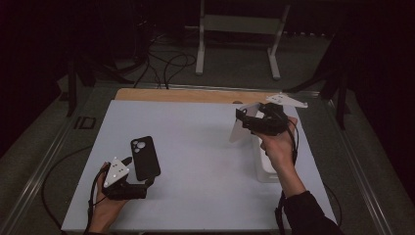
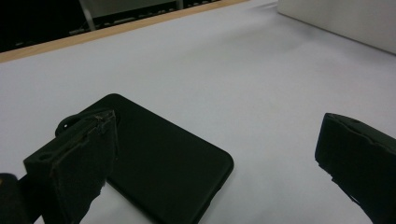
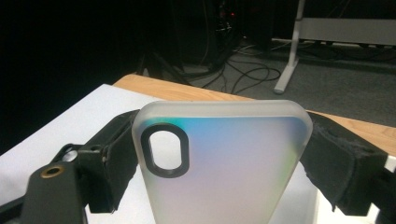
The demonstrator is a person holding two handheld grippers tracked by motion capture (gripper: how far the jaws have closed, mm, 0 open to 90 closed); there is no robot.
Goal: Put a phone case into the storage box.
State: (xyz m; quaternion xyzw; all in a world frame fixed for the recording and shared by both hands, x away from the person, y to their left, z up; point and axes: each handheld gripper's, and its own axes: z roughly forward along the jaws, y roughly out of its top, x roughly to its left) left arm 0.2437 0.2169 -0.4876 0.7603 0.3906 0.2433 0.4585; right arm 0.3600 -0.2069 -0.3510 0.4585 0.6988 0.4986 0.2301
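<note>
The right gripper [image 3: 219,163] is clenching its jaws on the two long edges of a frosted translucent plastic phone case with a dark-rimmed oval camera cut-out [image 3: 224,168], and is holding it upright in the air; in the high view that case [image 1: 243,125] is showing right of centre, lifted off the desk and hanging above the near end of a white rectangular box [image 1: 264,164] that is sitting at the right side of the frame. The left gripper [image 2: 215,154] is standing with its jaws released and wide apart, gripping nothing. Its left jaw is hanging over the camera end of a matte black rubbery phone case [image 2: 163,168], while its right jaw is standing over bare surface; I cannot tell whether the left jaw is touching it. In the high view the black case [image 1: 145,157] is lying flat, lower left of centre, on the pale grey sheet covering the desk [image 1: 195,132], with the left gripper [image 1: 139,181] just below it.

My reading is that the work is partly along: the frosted case is already picked up and being carried, seemingly out of or towards the box, though I cannot tell which. The black case is not yet grasped, and closing on it appears to be what is left.
</note>
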